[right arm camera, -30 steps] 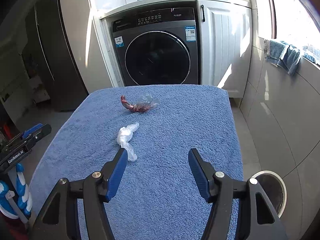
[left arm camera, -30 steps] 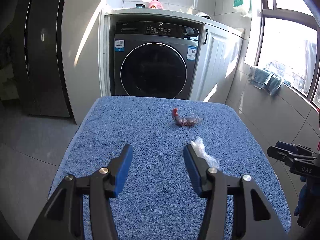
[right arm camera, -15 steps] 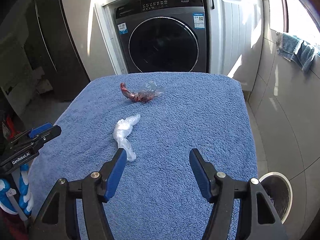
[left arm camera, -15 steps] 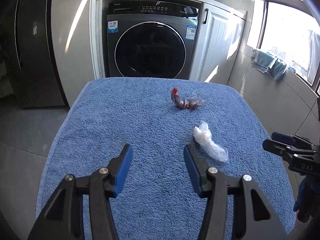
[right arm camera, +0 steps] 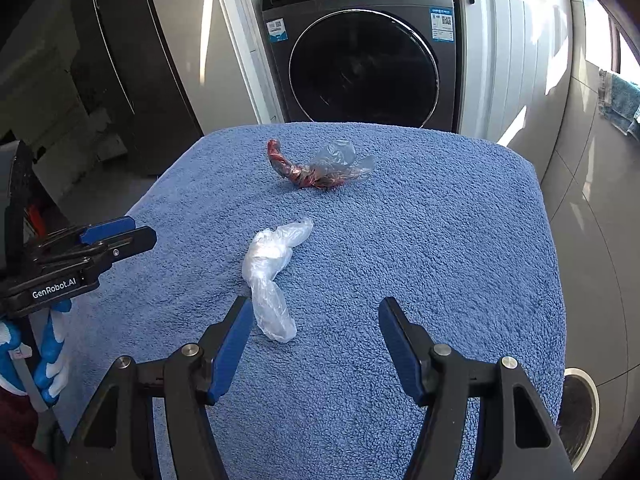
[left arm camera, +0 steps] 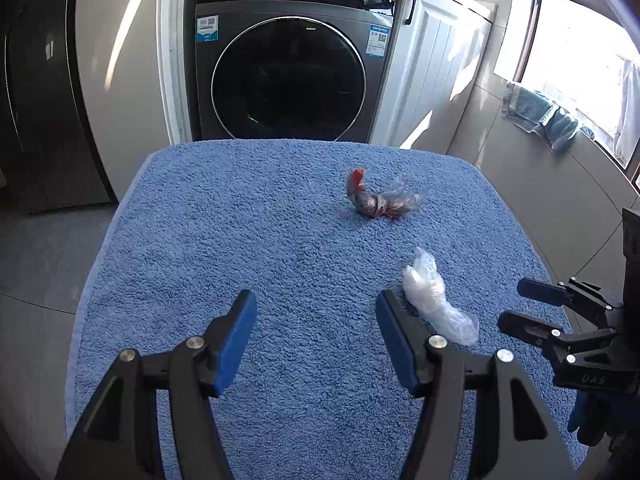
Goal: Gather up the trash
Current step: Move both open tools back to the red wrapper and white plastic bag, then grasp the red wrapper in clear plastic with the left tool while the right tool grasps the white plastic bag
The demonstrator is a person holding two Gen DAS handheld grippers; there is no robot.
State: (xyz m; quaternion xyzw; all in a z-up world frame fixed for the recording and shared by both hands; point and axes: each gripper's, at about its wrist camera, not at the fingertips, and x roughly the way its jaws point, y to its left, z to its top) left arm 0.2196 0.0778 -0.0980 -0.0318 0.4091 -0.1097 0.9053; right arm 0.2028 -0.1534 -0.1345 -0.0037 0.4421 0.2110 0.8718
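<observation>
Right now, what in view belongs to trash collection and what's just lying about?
Job:
- clear plastic wrapper
- red twisted wrapper
- round bin on the floor
- left gripper, opening, nothing between its fingers
- right gripper, open

Lying about:
- blue towel
- washing machine
- cloths on the sill

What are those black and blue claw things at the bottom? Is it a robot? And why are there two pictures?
No robot: a person holds a two-finger grabber in each hand, and each grabber carries a camera looking along its fingers. One picture is from the left grabber, whose jaws are opening; the other is from the right grabber, which is open. Both hold nothing. They hang over a blue towel. On it lie a clear wrapper and, farther off, a red wrapper. A washing machine stands behind.
</observation>
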